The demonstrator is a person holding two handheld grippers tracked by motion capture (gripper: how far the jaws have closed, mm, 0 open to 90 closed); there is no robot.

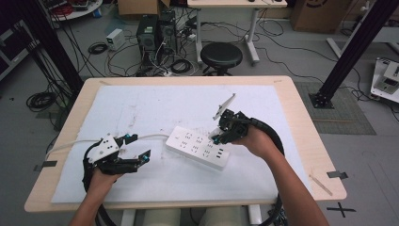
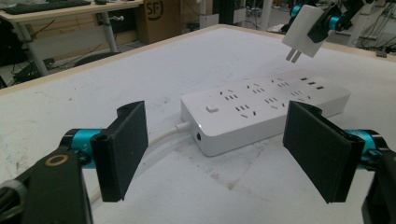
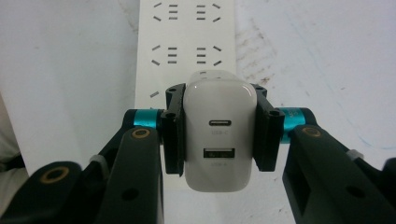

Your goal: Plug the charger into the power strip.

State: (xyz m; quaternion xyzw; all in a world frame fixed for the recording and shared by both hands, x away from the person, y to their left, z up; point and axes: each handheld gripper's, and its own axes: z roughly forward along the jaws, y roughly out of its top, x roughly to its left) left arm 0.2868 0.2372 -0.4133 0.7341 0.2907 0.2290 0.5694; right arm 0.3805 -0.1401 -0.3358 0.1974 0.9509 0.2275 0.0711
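Note:
A white power strip (image 1: pixel 197 147) lies flat on the white mat, its sockets facing up, and its white cord (image 1: pixel 70 143) runs off to the left. My right gripper (image 1: pixel 221 134) hangs just above the strip's far edge, shut on a white USB charger (image 3: pixel 219 135). The charger's two ports face the camera in the right gripper view, with the strip (image 3: pixel 187 37) below it. From the left gripper view the charger (image 2: pixel 306 30) hangs prongs down above the strip (image 2: pixel 266 109). My left gripper (image 1: pixel 140 146) rests left of the strip, open (image 2: pixel 224 154), with nothing between its pads.
The white mat (image 1: pixel 141 108) covers most of the wooden table (image 1: pixel 301 122). Beyond the far edge stand a black stool (image 1: pixel 221 55), computer towers (image 1: pixel 155 30) and loose floor cables. Black frame posts (image 1: pixel 350 52) rise at both sides.

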